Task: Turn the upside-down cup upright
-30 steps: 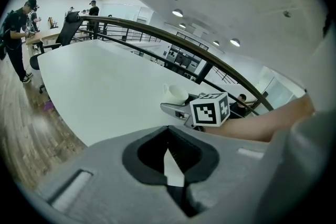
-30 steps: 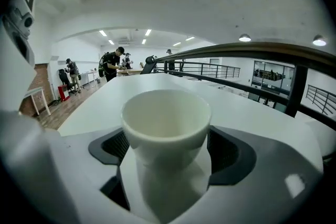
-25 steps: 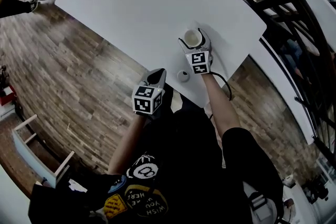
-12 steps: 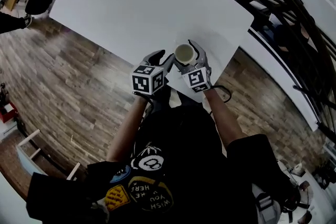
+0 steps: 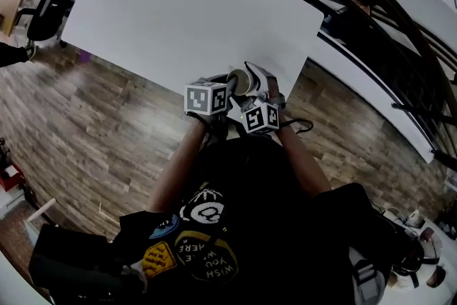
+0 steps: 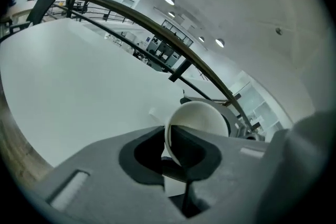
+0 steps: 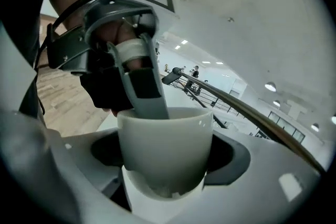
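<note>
Cup (image 7: 164, 144) is mouth-up, lifted off the surface (image 5: 178, 3) and clamped in right gripper (image 7: 165, 181) fingers. Left gripper (image 6: 184, 162) fingers are closing on its rim, one inside. Left should grip firmly before right releases, then set it down level.

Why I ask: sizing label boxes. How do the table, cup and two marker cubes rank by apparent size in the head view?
1. table
2. left marker cube and right marker cube, alike
3. cup, smallest, partly hidden between them
</note>
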### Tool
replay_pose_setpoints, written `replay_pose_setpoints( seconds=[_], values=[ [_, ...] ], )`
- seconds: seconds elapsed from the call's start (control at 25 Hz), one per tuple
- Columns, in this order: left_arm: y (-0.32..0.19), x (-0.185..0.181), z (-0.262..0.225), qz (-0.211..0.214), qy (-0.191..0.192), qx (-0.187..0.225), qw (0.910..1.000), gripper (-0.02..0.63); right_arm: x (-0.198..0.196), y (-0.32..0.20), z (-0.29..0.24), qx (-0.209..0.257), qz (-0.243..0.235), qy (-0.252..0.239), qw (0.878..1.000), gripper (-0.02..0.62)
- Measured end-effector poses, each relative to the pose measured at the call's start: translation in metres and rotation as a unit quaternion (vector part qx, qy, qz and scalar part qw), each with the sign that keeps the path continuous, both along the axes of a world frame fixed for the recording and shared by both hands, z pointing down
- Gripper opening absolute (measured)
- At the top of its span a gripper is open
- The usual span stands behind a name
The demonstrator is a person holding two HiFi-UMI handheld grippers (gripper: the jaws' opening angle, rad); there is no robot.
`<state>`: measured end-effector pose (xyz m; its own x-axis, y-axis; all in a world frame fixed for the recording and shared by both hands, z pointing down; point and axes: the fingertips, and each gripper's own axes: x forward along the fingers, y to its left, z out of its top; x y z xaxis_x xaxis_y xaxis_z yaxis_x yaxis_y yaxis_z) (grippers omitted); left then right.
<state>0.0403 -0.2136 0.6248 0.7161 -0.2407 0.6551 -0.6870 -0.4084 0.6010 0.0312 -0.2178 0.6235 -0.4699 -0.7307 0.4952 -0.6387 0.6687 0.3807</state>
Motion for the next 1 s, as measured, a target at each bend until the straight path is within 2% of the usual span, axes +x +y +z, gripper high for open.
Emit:
replay_pose_setpoints(
  seconds=[0.12, 0.2, 0.44, 0.52, 0.6, 0.64, 0.68, 0.72, 0.76, 0.8, 0.84, 0.92, 1.0],
  values=[
    [-0.003, -0.007, -0.001, -0.025, 0.052, -0.043, 0.9974, 0.04, -0.01, 0.001, -0.004, 0.012, -0.027, 0.014, 0.999, 0.411],
    [-0.003, -0.011, -0.004, -0.031, 0.07, -0.055, 0.9955, 0.04, -0.014, 0.001, -0.008, 0.013, -0.041, 0.005, 0.999, 0.413],
    [-0.012, -0.014, -0.013, -0.029, 0.065, -0.029, 0.997, 0.044, -0.011, 0.003, -0.02, 0.001, -0.06, -0.041, 0.997, 0.407],
    [-0.019, -0.018, -0.015, -0.045, 0.071, -0.028, 0.9961, 0.044, -0.004, 0.002, -0.023, -0.002, -0.052, -0.053, 0.997, 0.402],
    [-0.031, -0.028, -0.018, -0.073, 0.078, -0.022, 0.994, 0.043, 0.011, 0.0, -0.023, -0.022, -0.018, -0.094, 0.995, 0.388],
    [-0.038, -0.035, -0.022, -0.085, 0.082, -0.015, 0.9929, 0.043, 0.021, -0.001, -0.024, -0.042, 0.01, -0.14, 0.989, 0.386],
    [-0.044, -0.04, -0.026, -0.092, 0.086, -0.004, 0.992, 0.041, 0.03, -0.003, -0.024, -0.07, 0.043, -0.201, 0.976, 0.366],
    [-0.05, -0.045, -0.03, -0.097, 0.089, 0.008, 0.9912, 0.041, 0.039, -0.006, -0.025, -0.103, 0.079, -0.269, 0.954, 0.328],
    [-0.054, -0.049, -0.033, -0.099, 0.089, 0.022, 0.9908, 0.041, 0.047, -0.009, -0.026, -0.136, 0.114, -0.339, 0.924, 0.295],
    [-0.057, -0.052, -0.036, -0.1, 0.085, 0.036, 0.9907, 0.041, 0.052, -0.012, -0.027, -0.166, 0.143, -0.403, 0.888, 0.242],
    [-0.06, -0.053, -0.038, -0.098, 0.079, 0.05, 0.9908, 0.041, 0.055, -0.014, -0.025, -0.196, 0.166, -0.462, 0.849, 0.161],
    [-0.063, -0.053, -0.042, -0.094, 0.066, 0.078, 0.9903, 0.043, 0.054, -0.018, -0.024, -0.254, 0.182, -0.568, 0.761, 0.002],
    [-0.065, -0.05, -0.046, -0.092, 0.062, 0.099, 0.9889, 0.043, 0.046, -0.022, -0.031, -0.302, 0.154, -0.657, 0.673, -0.003]
  ],
)
